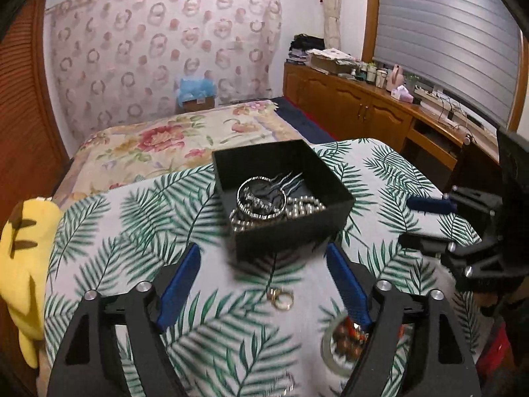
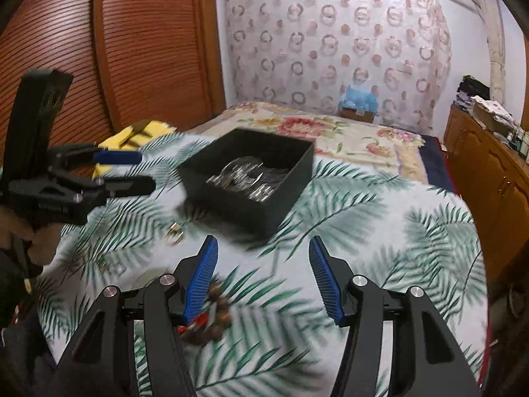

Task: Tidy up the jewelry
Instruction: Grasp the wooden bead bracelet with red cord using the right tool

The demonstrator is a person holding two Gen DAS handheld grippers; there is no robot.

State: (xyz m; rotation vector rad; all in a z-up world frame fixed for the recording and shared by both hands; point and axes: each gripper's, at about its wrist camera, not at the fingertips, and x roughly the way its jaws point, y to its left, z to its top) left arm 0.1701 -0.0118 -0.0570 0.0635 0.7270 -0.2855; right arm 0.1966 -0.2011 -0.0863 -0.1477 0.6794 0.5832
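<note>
A black open box sits on the palm-leaf tablecloth and holds a silver bangle, a bead chain and other silver pieces; it also shows in the right wrist view. Gold rings lie on the cloth between my left gripper's open fingers; they also show in the right wrist view. A brown bead bracelet and a pale bangle lie near my left gripper's right finger. My left gripper is open and empty. My right gripper is open and empty, just short of the box.
The table has a leaf-print cloth. A yellow plush toy sits at its left edge. A flowered bed lies behind. A wooden cabinet with clutter runs along the right wall. A wooden slatted door stands at the left.
</note>
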